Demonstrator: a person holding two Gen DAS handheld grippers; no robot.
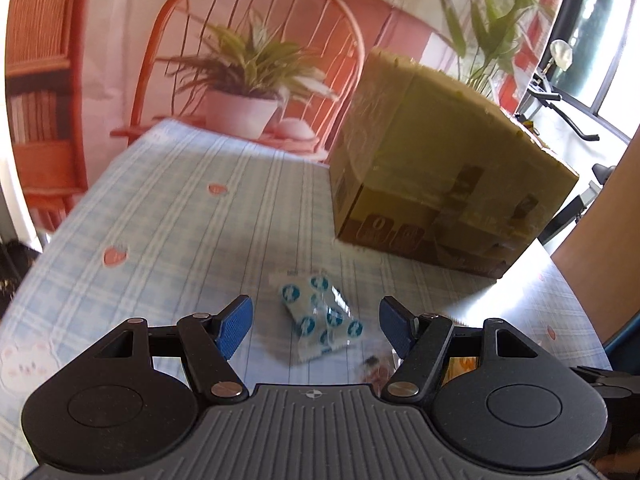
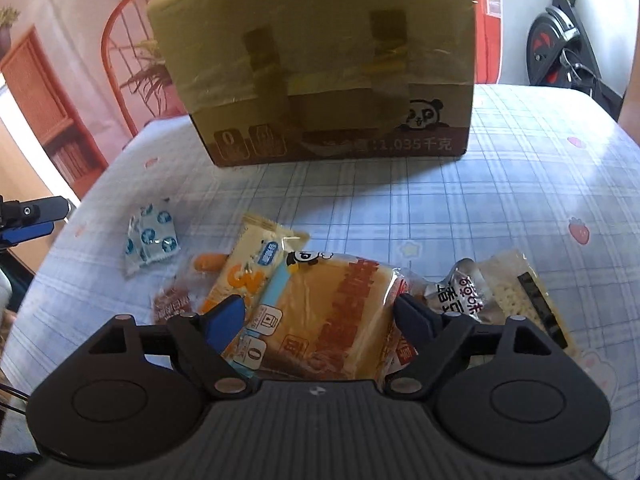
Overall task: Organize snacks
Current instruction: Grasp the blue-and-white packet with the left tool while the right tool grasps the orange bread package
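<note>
- Left gripper is held with jaws spread; nothing is pinched, pads are clear of everything.
- A small clear packet with blue round marks is seen on the tablecloth just ahead of and between the left gripper's blue pads; no contact is shown.
- Right gripper is held with jaws spread wide; a bread pack with a panda print is seen lying between the fingers, but contact with the pads cannot be told.
- Bread pack is laid on the table at the near edge, in a loose cluster of snacks.
- A yellow-orange wrapped bar is placed just left of the bread pack, overlapping it at its edge.
- A brown-labelled pack is partly hidden beneath the bar, left of it.
- A silver sachet and a clear noodle pack are seen right of the bread pack, touching each other.
- The blue-marked packet is set apart at the cluster's left.
- A taped cardboard box with 1 panda logo is stood upright at the far side of the table, well apart from the snacks.
- An orange chair and potted plant are seen on the printed backdrop behind the table.
- An exercise bike is visible at the far right.
</note>
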